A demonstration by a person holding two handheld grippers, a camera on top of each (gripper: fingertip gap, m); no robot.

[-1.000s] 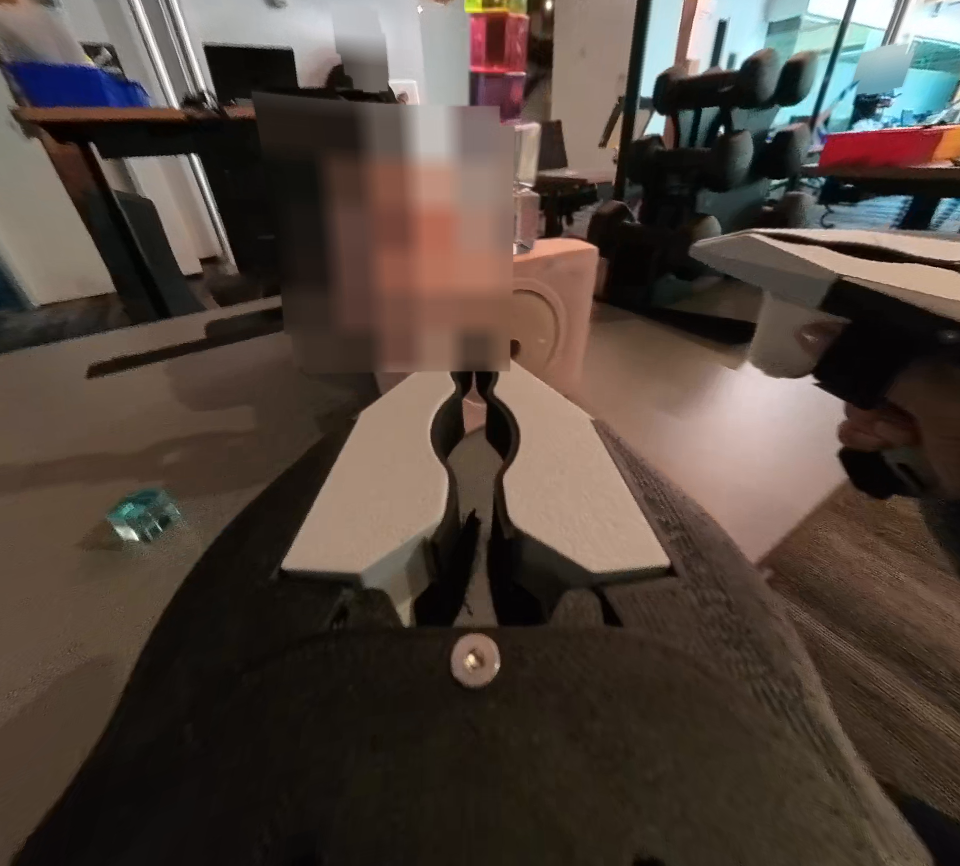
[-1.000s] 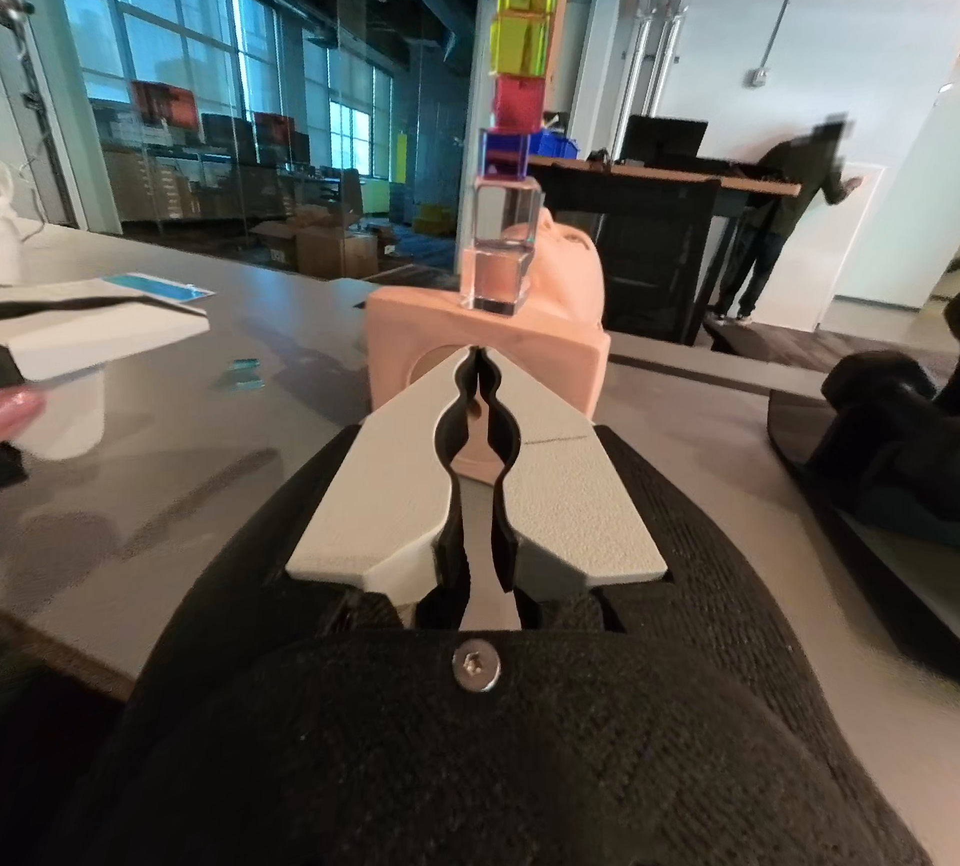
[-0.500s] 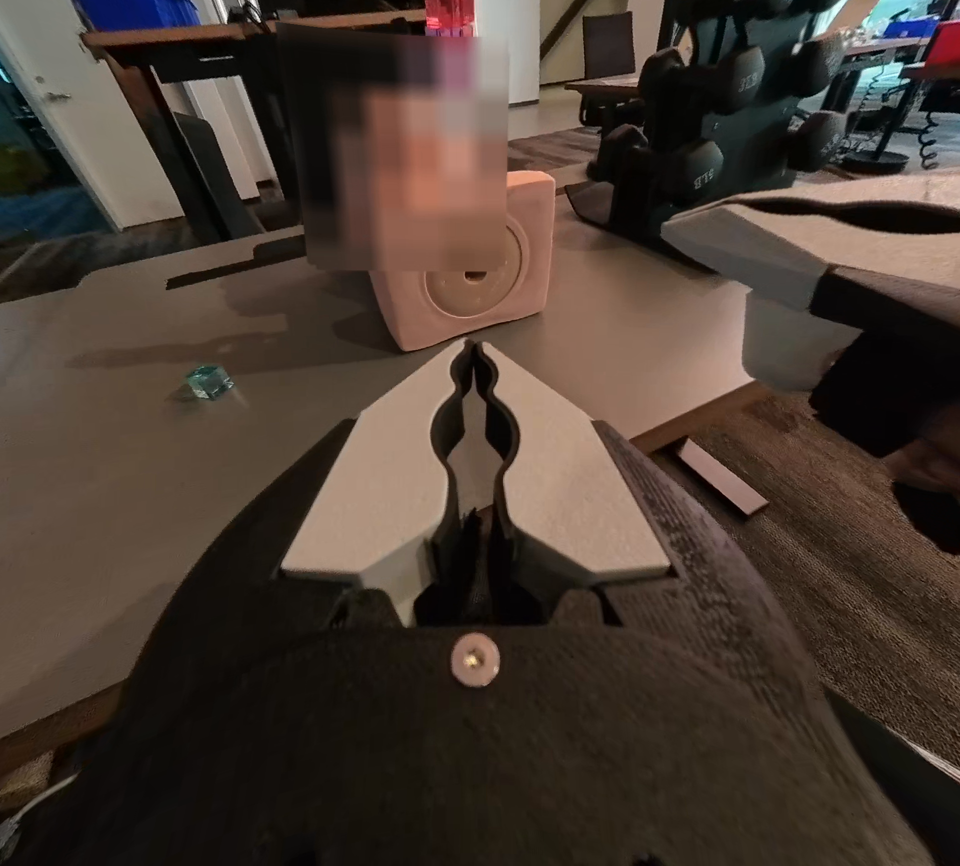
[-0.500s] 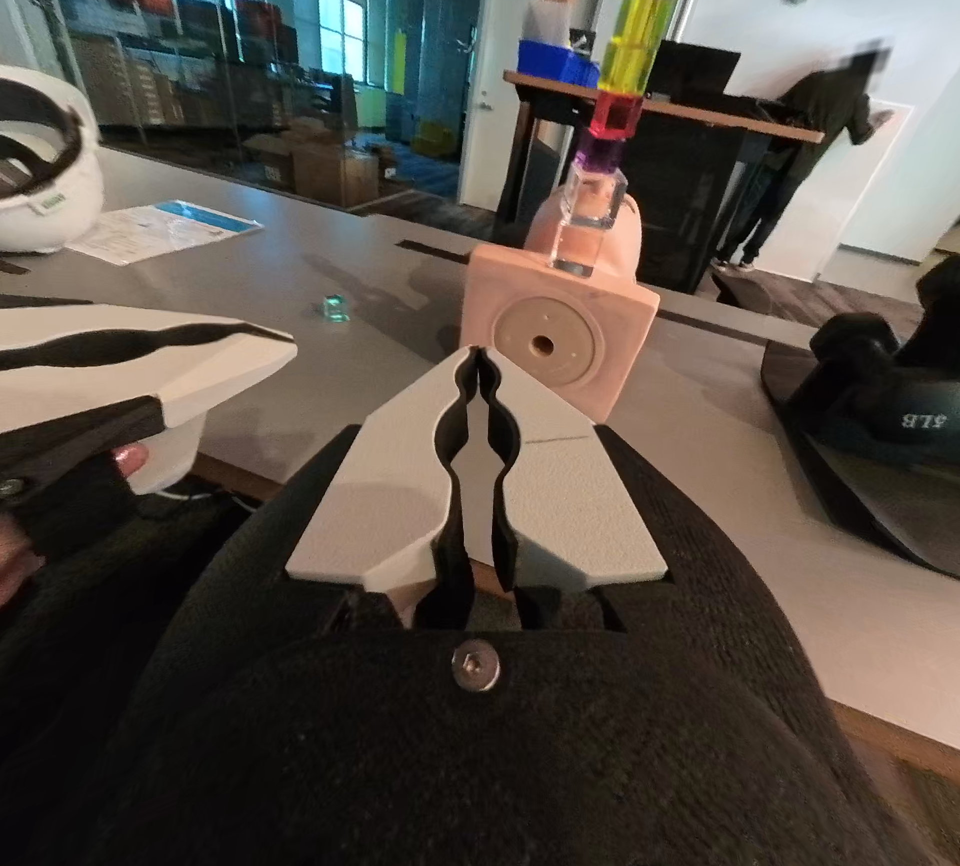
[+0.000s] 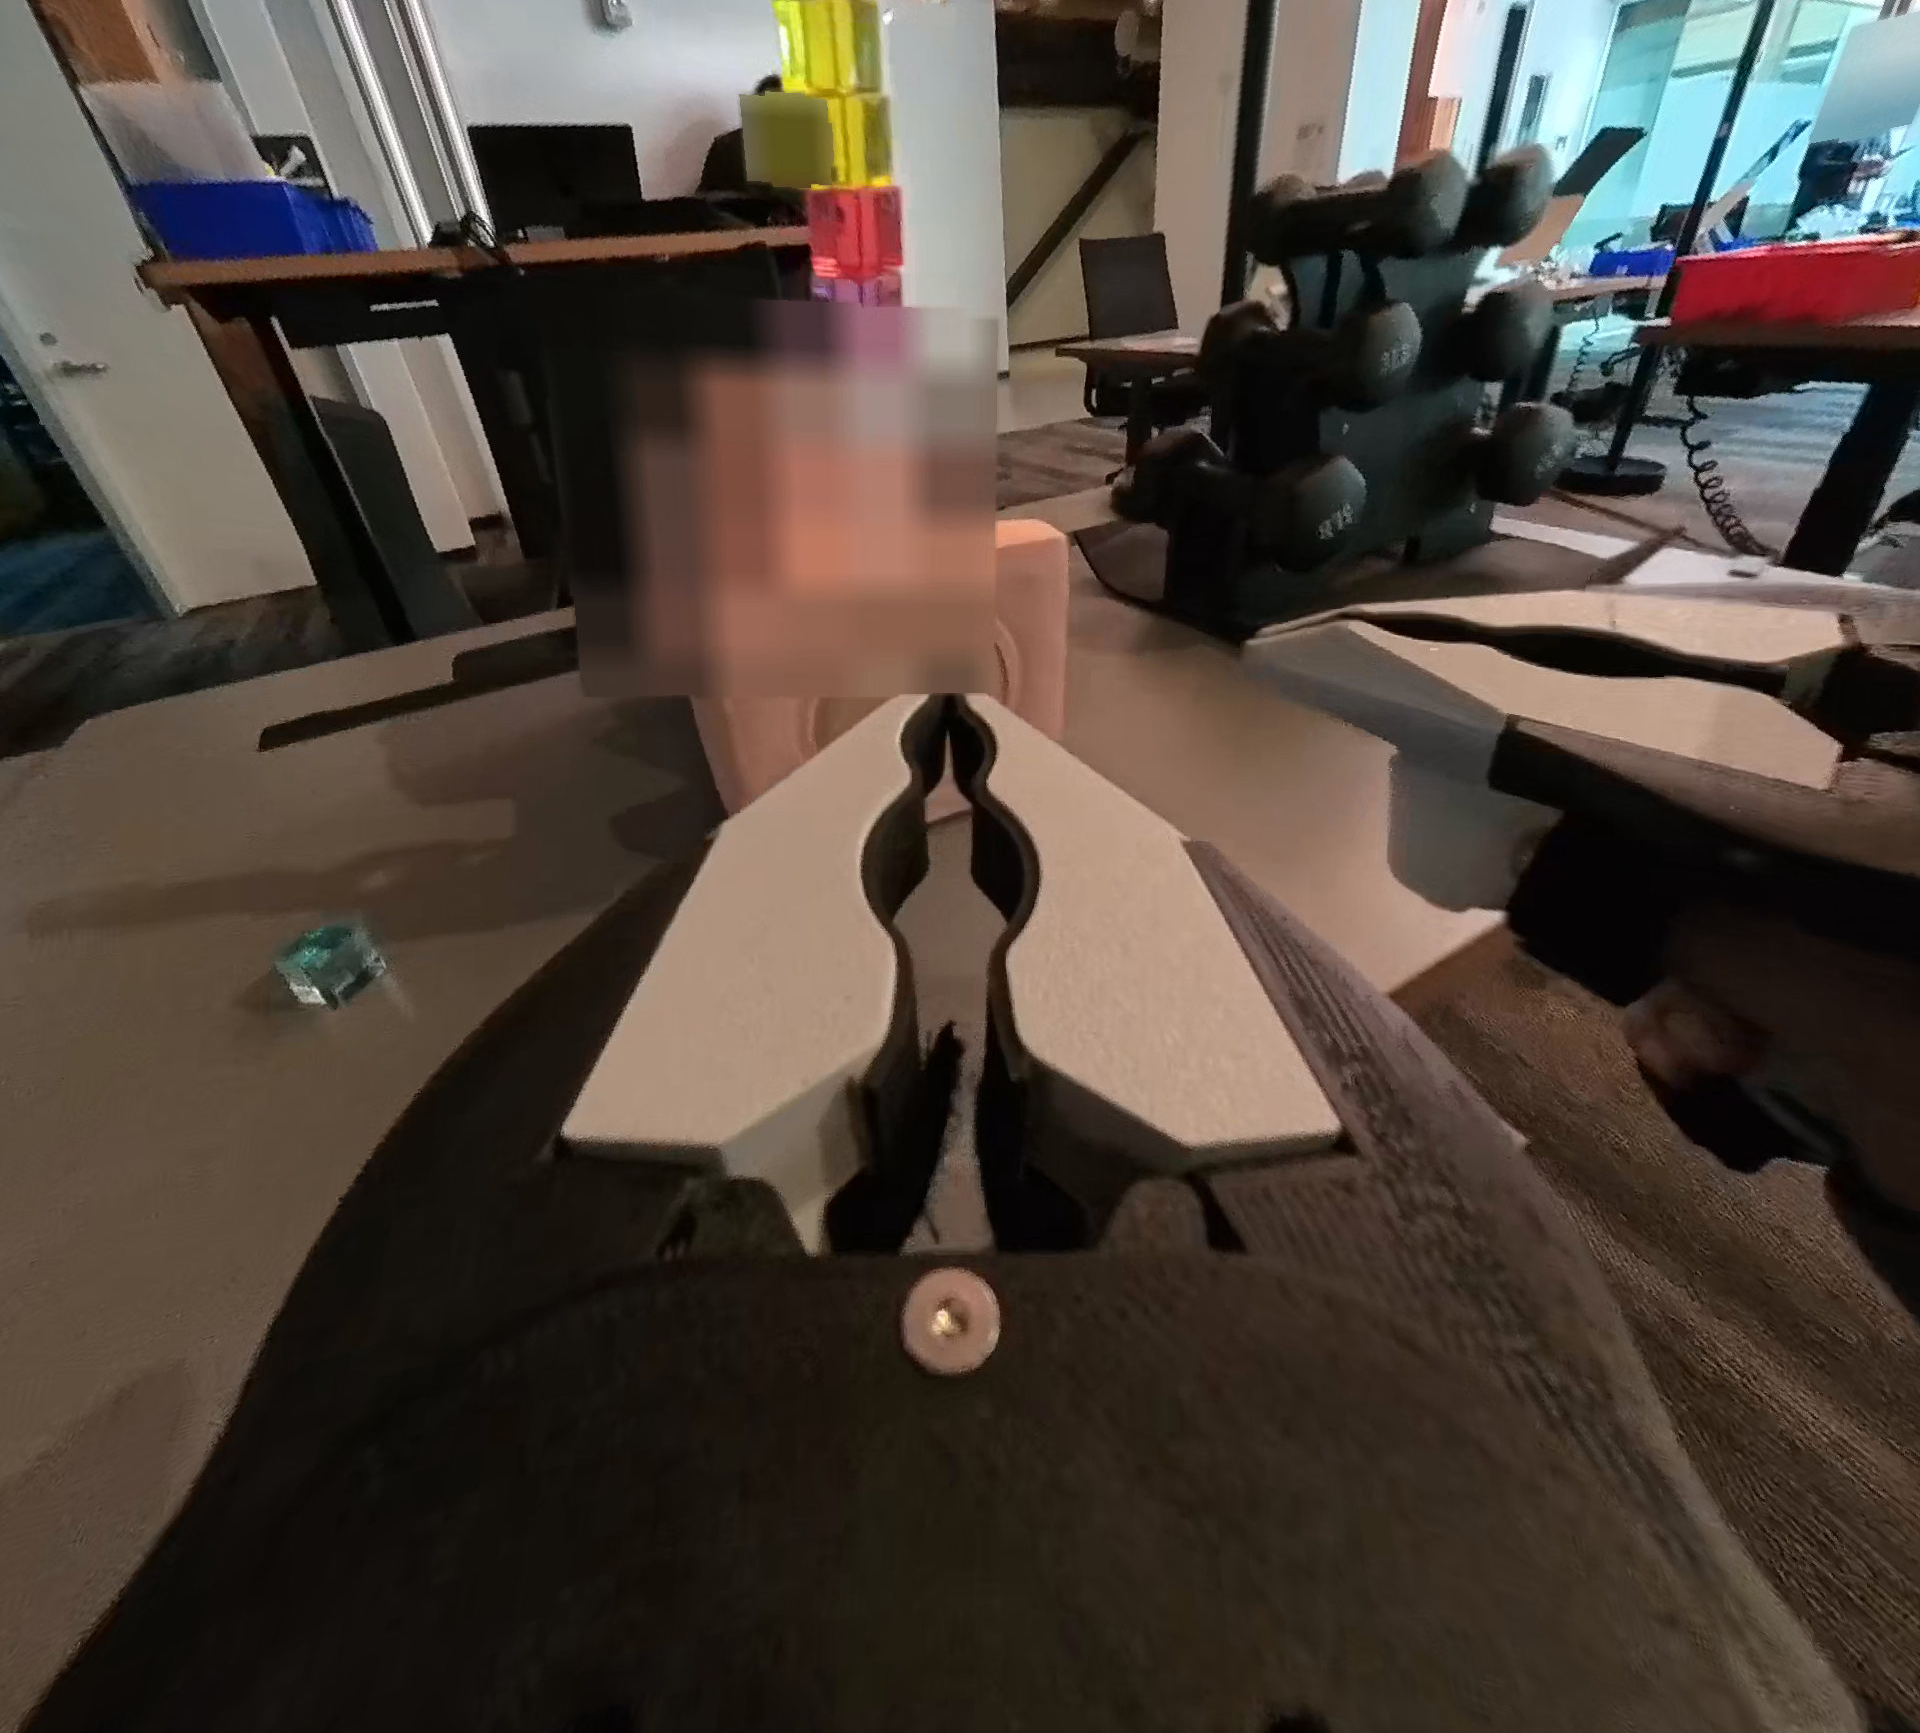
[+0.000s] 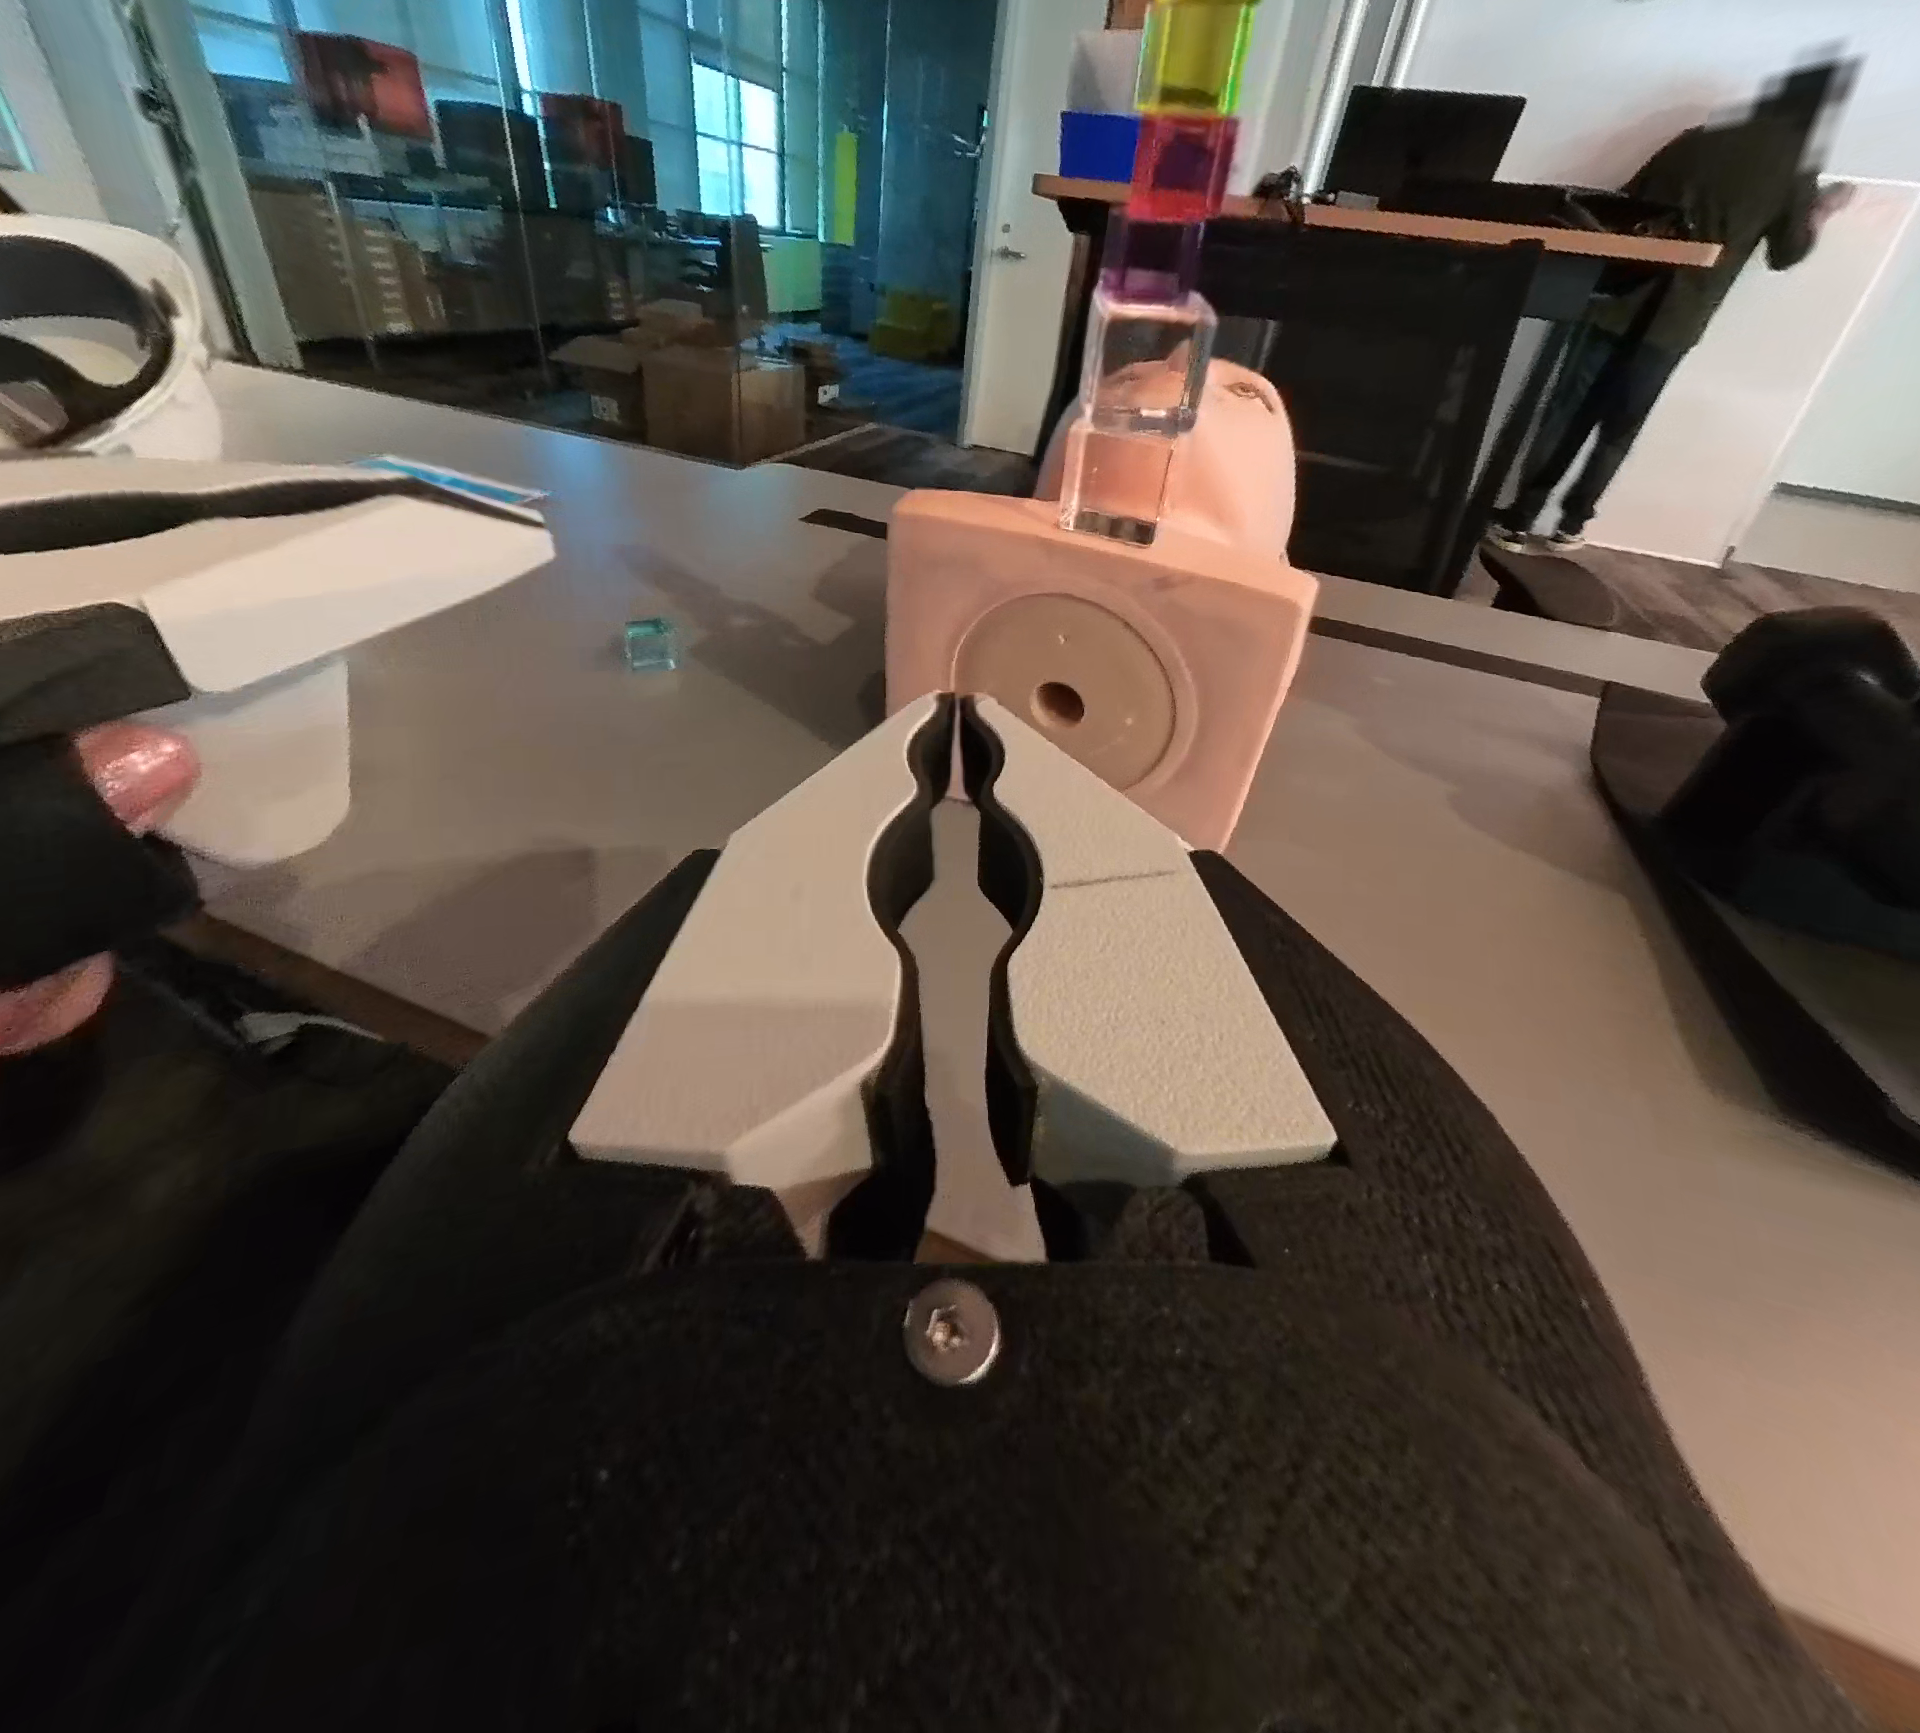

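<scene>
- Left gripper (image 5: pixel 948 727): fingers closed on nothing, held off the grey surface (image 5: pixel 156 1164), aimed at the pink block (image 5: pixel 1034 623).
- Right gripper (image 6: pixel 954 701): fingers closed, empty, just short of the block's round recessed face.
- Glossy translucent cube tower (image 6: pixel 1174 229) stands on the block, leaning slightly.
- Small teal cube (image 6: pixel 649 644) lies apart, left.

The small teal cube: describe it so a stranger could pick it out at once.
Start at the pink block on the grey table that carries the tall cube stack. Left of it, alone on bare tabletop, lies the small teal cube, the only cube not stacked.
</scene>
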